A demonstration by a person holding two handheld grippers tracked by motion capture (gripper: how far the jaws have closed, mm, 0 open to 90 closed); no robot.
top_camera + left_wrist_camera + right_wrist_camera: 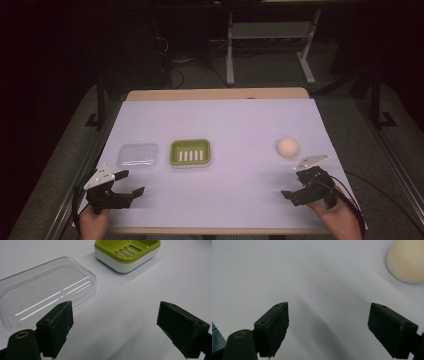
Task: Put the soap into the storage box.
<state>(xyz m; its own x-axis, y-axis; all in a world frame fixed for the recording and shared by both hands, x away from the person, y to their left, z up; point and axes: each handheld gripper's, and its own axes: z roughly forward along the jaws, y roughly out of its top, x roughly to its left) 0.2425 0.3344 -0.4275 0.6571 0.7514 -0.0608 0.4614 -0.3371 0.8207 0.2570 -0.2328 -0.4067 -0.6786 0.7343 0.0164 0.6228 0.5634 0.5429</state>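
A green slotted soap dish [190,152] on a white base sits left of the table's middle; in the left gripper view the soap dish [127,252] is at the top. A clear plastic lid [138,155] lies flat just left of it, and this lid [45,293] is right ahead of my left jaw. A round cream soap [288,146] rests at the right, with the soap [407,260] in the upper right corner of the right gripper view. My left gripper [129,183] is open near the front left edge. My right gripper [293,183] is open, short of the soap.
A pale lilac sheet [240,125] covers the wooden table. Table frames and cables stand on the dark floor beyond the far edge. Bare sheet lies between the dish and the soap and along the front.
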